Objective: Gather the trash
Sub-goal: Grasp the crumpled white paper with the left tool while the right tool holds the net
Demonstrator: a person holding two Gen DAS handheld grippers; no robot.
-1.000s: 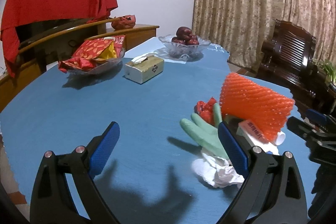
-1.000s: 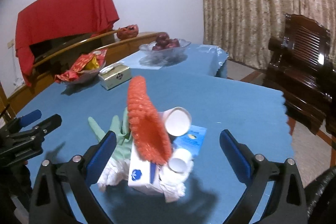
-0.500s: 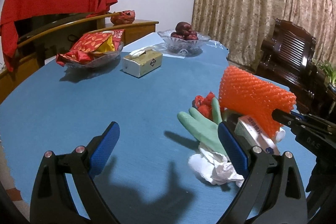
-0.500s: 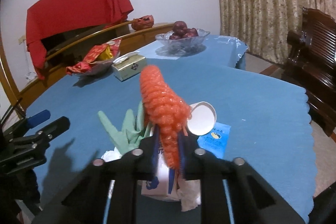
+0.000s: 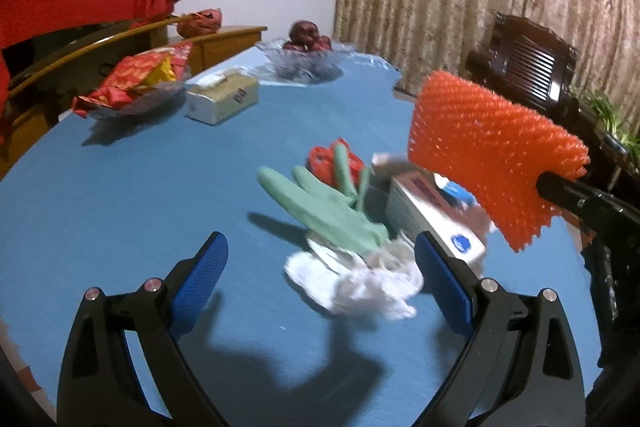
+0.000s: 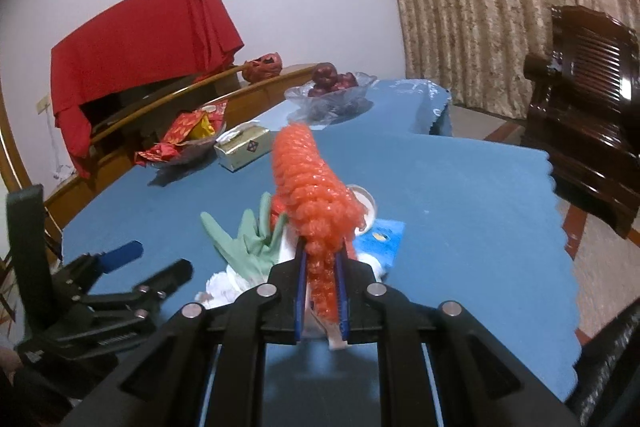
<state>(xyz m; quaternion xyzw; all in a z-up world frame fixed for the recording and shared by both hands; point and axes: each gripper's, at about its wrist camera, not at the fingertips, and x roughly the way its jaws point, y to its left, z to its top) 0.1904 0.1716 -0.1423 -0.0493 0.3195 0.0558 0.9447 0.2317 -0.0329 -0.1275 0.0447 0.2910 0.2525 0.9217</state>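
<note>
Orange foam fruit netting (image 6: 316, 195) is clamped between the blue pads of the right gripper (image 6: 320, 287), whose jaws are drawn nearly together on its lower end; the netting is held up clear of the pile, as is seen from the left wrist view (image 5: 492, 151). The left gripper (image 5: 320, 279) is held wide open, nothing between its pads, low over the blue-covered counter (image 5: 140, 187), just before a crumpled white tissue (image 5: 356, 283). Behind the tissue a pale green rubber glove (image 5: 324, 207) is laid with its fingers pointing away, and a red crumpled wrapper (image 5: 324, 159) is tucked behind those fingers. A white carton with red and blue print (image 5: 432, 215) lies beside the glove on the right. In the right wrist view a white paper cup (image 6: 362, 199) on its side and a blue packet (image 6: 380, 239) are seen past the netting. Farther back on the counter are set a tissue box (image 5: 222, 99), a glass dish of red snack packets (image 5: 136, 87) and a glass bowl of dark red fruit (image 5: 304, 51). A red cloth (image 6: 140, 47) is draped over furniture by the wall.
</note>
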